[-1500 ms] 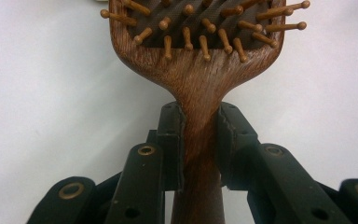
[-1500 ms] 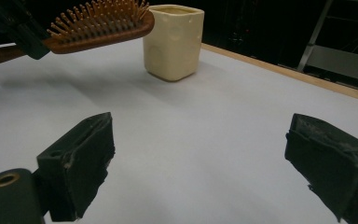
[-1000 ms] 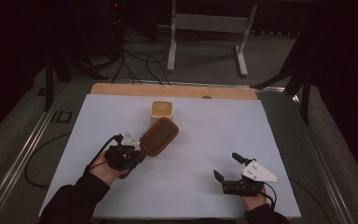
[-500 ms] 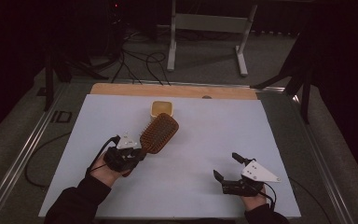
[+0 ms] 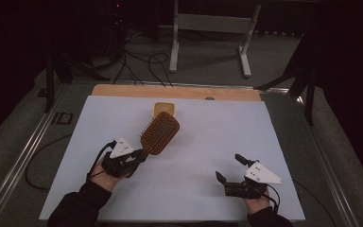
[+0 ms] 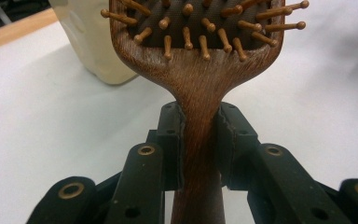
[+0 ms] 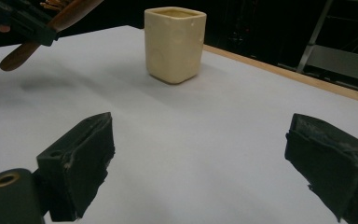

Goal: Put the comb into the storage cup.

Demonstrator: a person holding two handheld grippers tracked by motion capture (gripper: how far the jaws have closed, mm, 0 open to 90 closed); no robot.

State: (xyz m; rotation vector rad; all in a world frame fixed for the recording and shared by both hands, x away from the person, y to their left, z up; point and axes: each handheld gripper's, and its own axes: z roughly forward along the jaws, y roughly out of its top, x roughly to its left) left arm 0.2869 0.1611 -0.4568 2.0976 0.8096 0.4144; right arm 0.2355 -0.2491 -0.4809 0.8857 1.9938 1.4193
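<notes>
A wooden paddle hairbrush (image 5: 159, 134) with wooden pins is held up off the white table, its head near a cream square cup (image 5: 164, 109). My left gripper (image 5: 141, 154) is shut on the brush's handle (image 6: 200, 154); both pads press its sides just below the head. The cream cup (image 6: 95, 42) stands behind the brush head, to its left in the left gripper view. My right gripper (image 5: 228, 169) rests low at the front right of the table, jaws wide apart with nothing between them. In the right gripper view the cup (image 7: 174, 43) stands upright ahead and the brush handle (image 7: 32, 44) shows at upper left.
A white sheet (image 5: 208, 142) covers the table, with a wooden strip (image 5: 179, 91) along its far edge. Beyond the table stand a metal frame (image 5: 208, 28) and cables on the dark floor. Metal rails (image 5: 19, 161) run along the table's sides.
The left gripper with the brush has shifted slightly, and the brush head has come a little toward the front of the table. The right gripper has stayed still.
</notes>
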